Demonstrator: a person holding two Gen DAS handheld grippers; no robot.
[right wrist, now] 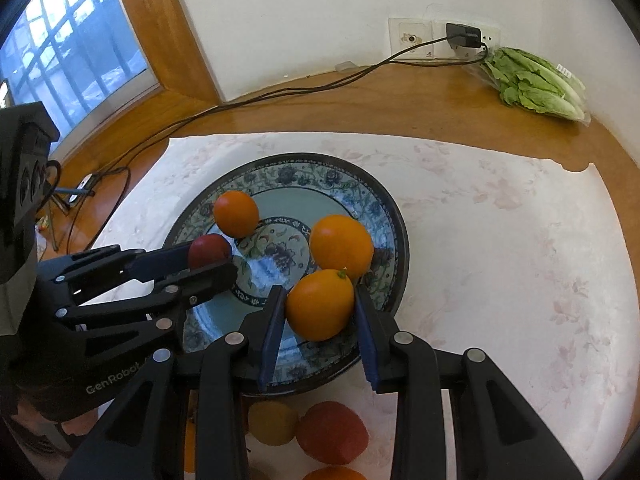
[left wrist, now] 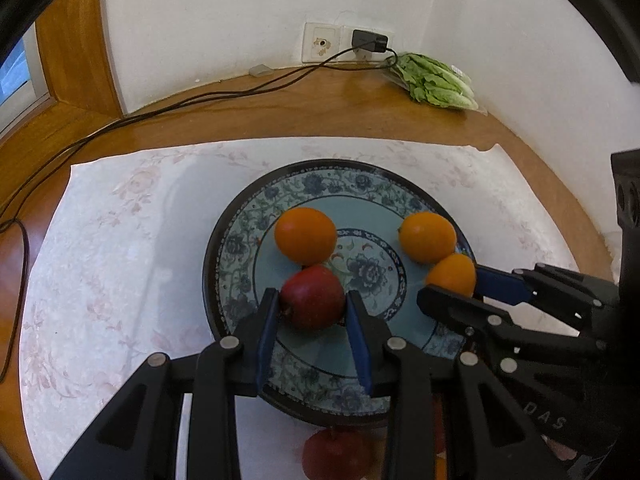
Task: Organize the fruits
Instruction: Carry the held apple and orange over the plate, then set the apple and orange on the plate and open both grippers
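Note:
A blue floral plate (left wrist: 240, 216) (right wrist: 384, 208) sits on a white cloth. My left gripper (left wrist: 312, 304) (right wrist: 208, 258) is shut on a red apple (left wrist: 314, 296) (right wrist: 210, 250) at the plate's near left part. My right gripper (right wrist: 320, 308) (left wrist: 452, 280) is shut on an orange (right wrist: 320, 304) (left wrist: 452, 274) at the plate's near right rim. Two more oranges lie on the plate, one on the left (left wrist: 306, 234) (right wrist: 236, 213) and one on the right (left wrist: 427, 236) (right wrist: 341, 245). Whether the held fruits rest on the plate or hang just above it I cannot tell.
More fruit lies on the cloth in front of the plate: a red one (right wrist: 332, 432) (left wrist: 336, 456), a yellow one (right wrist: 272, 422) and an orange one (right wrist: 334, 474). Bagged lettuce (left wrist: 436, 80) (right wrist: 536, 84) and a charger cable (left wrist: 200, 98) lie at the back of the wooden table.

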